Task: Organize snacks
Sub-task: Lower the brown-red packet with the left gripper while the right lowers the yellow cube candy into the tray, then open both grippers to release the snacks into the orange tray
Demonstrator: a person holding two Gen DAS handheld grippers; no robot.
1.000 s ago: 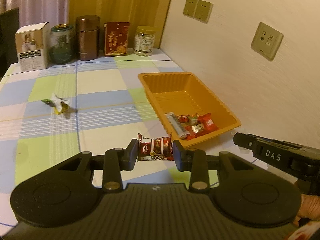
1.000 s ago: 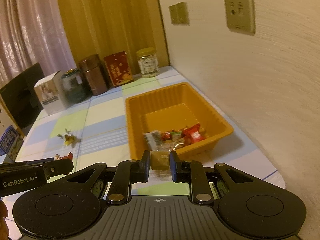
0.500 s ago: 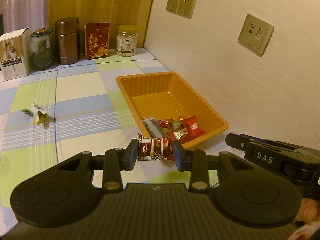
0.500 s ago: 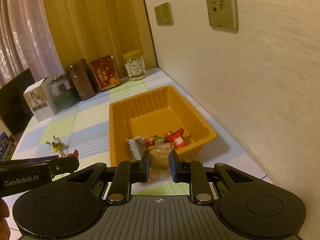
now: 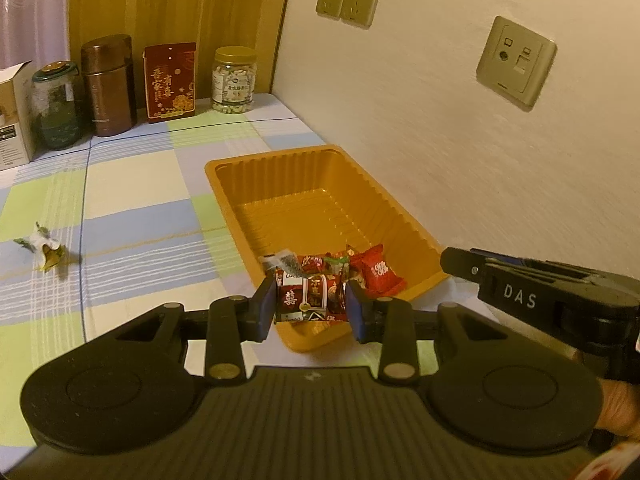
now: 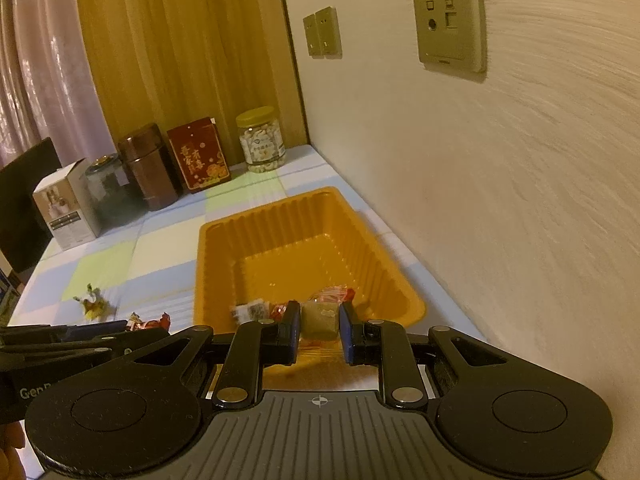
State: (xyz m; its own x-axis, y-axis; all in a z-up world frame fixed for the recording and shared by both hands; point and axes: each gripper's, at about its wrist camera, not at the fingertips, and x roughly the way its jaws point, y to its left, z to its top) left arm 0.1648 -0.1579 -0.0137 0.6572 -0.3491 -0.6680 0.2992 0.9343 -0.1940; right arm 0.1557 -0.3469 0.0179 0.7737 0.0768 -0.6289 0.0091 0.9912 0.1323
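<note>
- Left tongs [image 5: 311,307]: clamped on a red packet [image 5: 310,298], gripped across its long axis, which runs side to side between the two pads.
- Right tongs [image 6: 319,326]: clamped on a tan sweet [image 6: 319,316], a short block squeezed at its two sides.
- Tray [image 5: 320,196]: orange, ribbed, lying directly ahead of and below both tongs. Its long axis runs away from the tongs toward the far jars.
- Tray contents: several wrapped sweets [image 5: 374,268] clustered at the near end, just beyond the left tongs.
- Key relation: each held item appears to hang over the near end of the tray. In the right wrist view the near rim lies under the right tongs; in the left wrist view it shows below the packet.
- Judgement: both tongs seem equally placed for release, and opening either one should drop its item onto the near cluster.
- Remaining work: one loose sweet [image 5: 42,246] lies on the tabletop [image 5: 132,208], well to the left of the left tongs, which are the nearer pair.
</note>
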